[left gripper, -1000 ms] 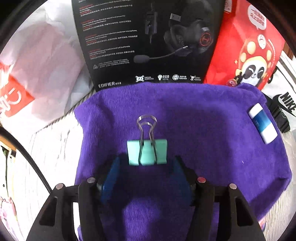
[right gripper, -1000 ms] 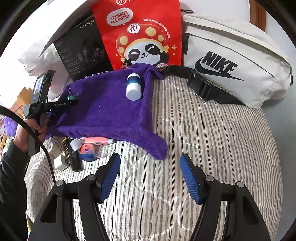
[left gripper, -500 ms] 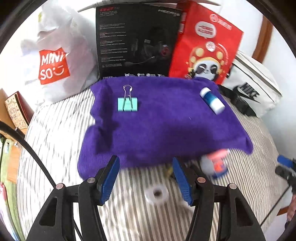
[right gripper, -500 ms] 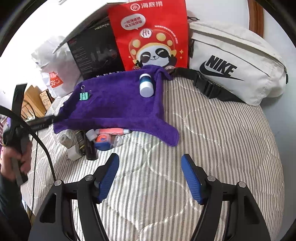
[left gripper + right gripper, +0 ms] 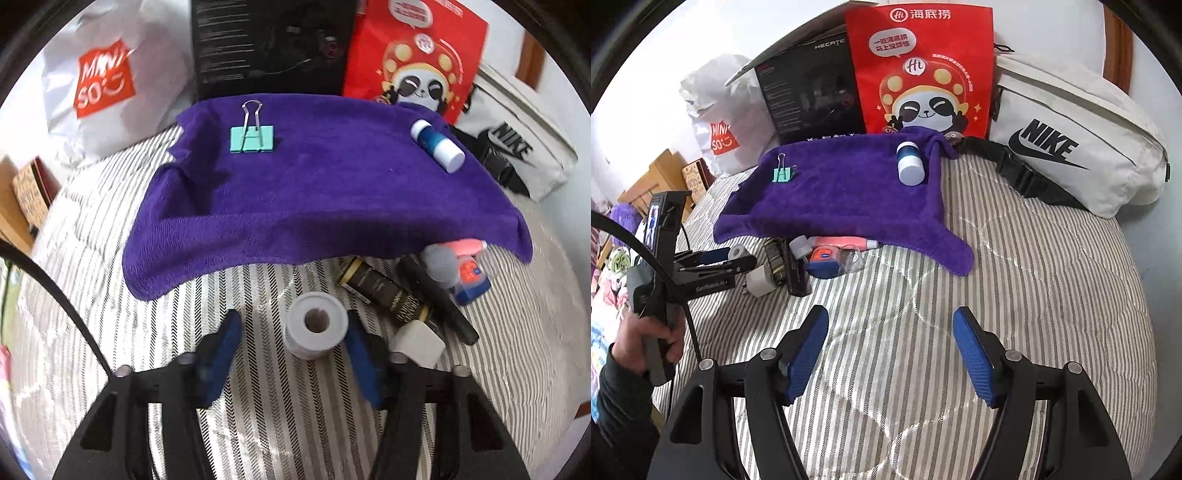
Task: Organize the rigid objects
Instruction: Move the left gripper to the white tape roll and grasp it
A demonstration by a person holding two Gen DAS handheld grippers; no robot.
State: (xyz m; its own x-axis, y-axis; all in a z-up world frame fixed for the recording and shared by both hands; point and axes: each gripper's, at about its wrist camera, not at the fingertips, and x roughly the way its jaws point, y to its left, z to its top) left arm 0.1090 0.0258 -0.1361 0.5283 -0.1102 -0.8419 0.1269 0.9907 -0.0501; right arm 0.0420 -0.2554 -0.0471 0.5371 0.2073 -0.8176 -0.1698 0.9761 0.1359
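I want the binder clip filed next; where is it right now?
The mint binder clip lies at the purple towel's far left corner, in front of the black headset box.

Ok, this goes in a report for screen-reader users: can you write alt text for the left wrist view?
The left gripper reaches over a striped bed cover, a small grey roll between its jaws, which have just been closing. Beyond lies a purple towel holding a teal binder clip and a blue-and-white bottle.
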